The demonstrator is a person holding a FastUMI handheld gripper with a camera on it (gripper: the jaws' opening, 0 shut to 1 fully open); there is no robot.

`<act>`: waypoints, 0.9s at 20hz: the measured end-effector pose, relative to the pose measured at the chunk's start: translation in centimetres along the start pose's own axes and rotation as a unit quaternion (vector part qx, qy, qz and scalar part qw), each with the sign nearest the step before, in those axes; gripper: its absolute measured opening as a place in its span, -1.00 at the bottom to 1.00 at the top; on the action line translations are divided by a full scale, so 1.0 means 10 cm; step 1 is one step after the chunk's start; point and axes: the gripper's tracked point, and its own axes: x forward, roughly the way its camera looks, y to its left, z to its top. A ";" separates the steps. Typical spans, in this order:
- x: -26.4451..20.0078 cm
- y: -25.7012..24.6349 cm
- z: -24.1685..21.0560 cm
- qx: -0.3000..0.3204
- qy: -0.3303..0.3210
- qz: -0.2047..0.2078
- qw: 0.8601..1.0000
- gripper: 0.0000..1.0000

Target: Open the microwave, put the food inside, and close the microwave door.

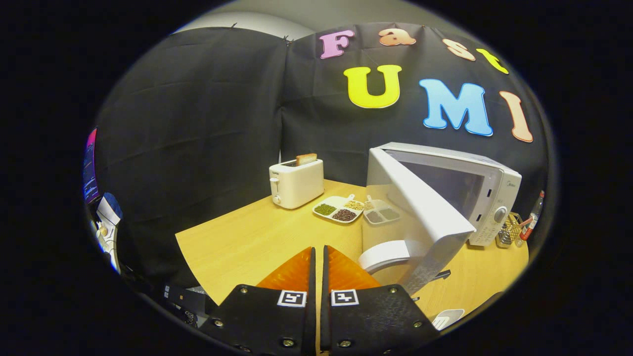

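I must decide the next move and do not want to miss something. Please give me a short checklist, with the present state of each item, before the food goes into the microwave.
1. Microwave door swung open: ok, it stands wide open toward the gripper.
2. Microwave cavity free: cannot tell, the door hides most of it.
3. Gripper holding food: not ok, its fingers are closed together with nothing between them.
4. Food located: ok, a divided plate of grains lies on the table between the toaster and the microwave.
5. Path to the plate: ok, bare table lies ahead of the fingers.
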 end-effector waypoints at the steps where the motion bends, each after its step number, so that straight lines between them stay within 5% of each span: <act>1: -0.01 -0.08 -0.01 0.000 0.001 -0.006 1.000 -0.92; 18: 0.12 -1.34 0.07 0.040 -0.004 -0.100 0.994 -0.92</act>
